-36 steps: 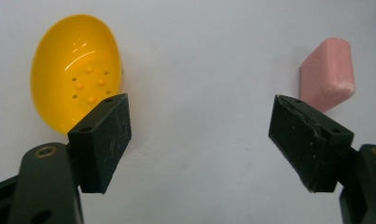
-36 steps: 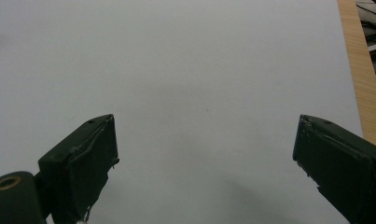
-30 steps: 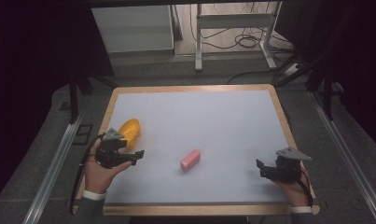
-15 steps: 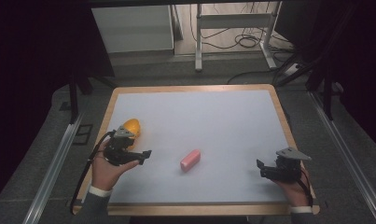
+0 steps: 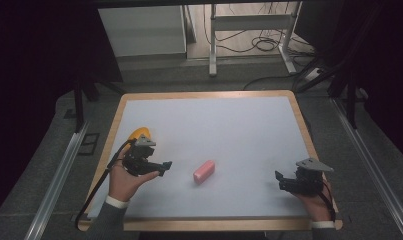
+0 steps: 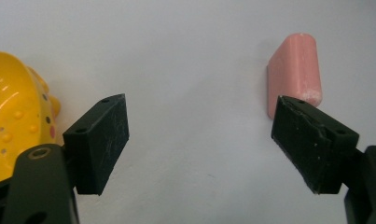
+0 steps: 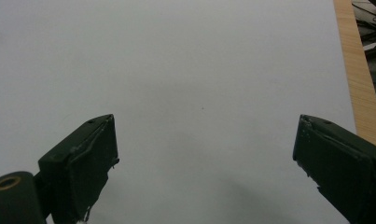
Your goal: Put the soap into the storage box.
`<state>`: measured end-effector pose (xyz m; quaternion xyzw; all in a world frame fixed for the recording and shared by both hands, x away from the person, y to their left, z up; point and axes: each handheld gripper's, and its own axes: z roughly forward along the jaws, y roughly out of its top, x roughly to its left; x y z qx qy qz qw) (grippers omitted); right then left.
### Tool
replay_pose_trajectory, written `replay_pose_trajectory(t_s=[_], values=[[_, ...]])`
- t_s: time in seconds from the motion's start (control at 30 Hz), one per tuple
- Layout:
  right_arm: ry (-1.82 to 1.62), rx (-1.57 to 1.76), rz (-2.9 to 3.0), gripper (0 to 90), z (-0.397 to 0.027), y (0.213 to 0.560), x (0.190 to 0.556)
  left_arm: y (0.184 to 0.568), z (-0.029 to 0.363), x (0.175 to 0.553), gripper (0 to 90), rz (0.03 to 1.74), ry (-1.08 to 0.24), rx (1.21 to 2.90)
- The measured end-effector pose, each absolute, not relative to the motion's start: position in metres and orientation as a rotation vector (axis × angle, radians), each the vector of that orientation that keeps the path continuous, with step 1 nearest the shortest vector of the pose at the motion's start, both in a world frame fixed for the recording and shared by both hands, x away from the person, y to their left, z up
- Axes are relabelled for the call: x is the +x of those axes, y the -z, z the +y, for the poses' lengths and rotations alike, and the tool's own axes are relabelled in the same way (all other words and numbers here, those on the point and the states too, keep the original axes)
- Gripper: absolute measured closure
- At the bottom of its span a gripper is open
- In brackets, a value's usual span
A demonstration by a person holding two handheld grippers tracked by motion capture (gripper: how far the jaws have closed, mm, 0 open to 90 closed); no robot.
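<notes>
From above, the left tool [image 5: 165, 165] sits beside a yellow toy [image 5: 139, 134], with a pink block [image 5: 204, 172] on the white surface [image 5: 229, 130] between it and the right tool [image 5: 279, 180]. Left gripper view: jaws wide apart, empty, block ahead by the right jaw. Right gripper view: jaws wide apart over bare surface.

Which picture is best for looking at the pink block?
The left gripper view: the pink block looks big there, just past one open jaw, its rounded end and flat side clear. The high view shows it small, lying on the white table between both grippers. The right gripper view looks at bare table.
</notes>
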<state>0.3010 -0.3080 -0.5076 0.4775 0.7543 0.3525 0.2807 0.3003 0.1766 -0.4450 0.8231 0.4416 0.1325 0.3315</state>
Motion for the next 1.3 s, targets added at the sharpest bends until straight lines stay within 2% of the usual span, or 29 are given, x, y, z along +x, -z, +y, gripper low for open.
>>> replay_pose_trajectory(t_s=[0.67, 1.17, 1.3], values=[[-0.934, 1.282, 2.027, 6.3, -0.309, 0.51, 0.302, 0.441, 0.128, 0.312, 20.0, 1.056, -0.317, 2.225], [-0.923, 1.281, 2.032, 6.3, -0.309, 0.511, 0.302, 0.444, 0.108, 0.32, 20.8, 1.027, -0.271, 2.243], [-0.929, 1.283, 2.029, 6.3, -0.308, 0.51, 0.302, 0.442, 0.098, 0.318, 20.8, 1.012, -0.295, 2.269]])
